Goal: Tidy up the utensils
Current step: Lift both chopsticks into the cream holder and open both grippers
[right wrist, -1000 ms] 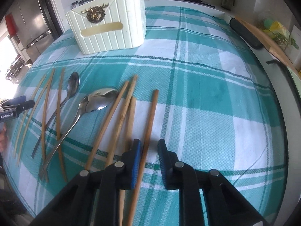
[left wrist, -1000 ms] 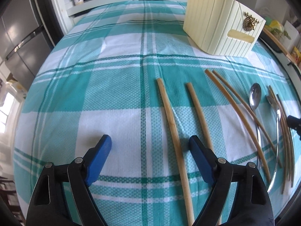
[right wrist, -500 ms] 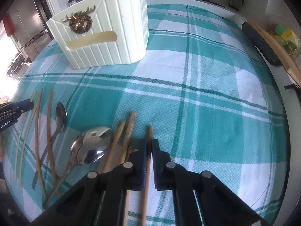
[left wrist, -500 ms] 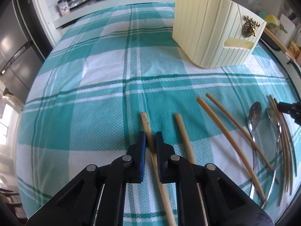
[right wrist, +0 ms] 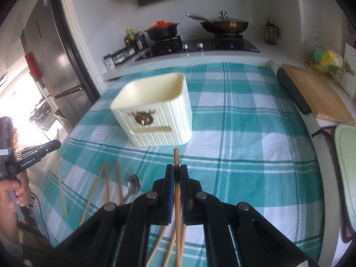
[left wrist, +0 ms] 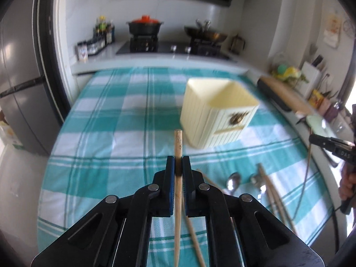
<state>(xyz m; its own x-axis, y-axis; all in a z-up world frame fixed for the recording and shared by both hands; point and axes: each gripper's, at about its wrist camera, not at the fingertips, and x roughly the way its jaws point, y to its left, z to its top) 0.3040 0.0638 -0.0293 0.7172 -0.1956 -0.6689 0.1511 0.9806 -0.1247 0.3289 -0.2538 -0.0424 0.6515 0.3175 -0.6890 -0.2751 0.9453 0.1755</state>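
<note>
1. Left wrist: the left gripper (left wrist: 178,165), fingers clenched on a chopstick (left wrist: 178,142), hovered over the surface (left wrist: 106,120); cream holder (left wrist: 219,113) at 1 o'clock, spoons (left wrist: 232,181) at 3.
2. Right wrist: the right gripper (right wrist: 176,173) pinched another chopstick (right wrist: 176,158); holder (right wrist: 155,109) at 11 o'clock, loose chopsticks (right wrist: 106,180) at 9.

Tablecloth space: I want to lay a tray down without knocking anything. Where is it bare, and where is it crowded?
Bare: the tablecloth left of the cream bin, up to the counter edge, and the stretch between the bin and the wooden board. Crowded: the near strip in front of the bin, where chopsticks and spoons lie.
</note>
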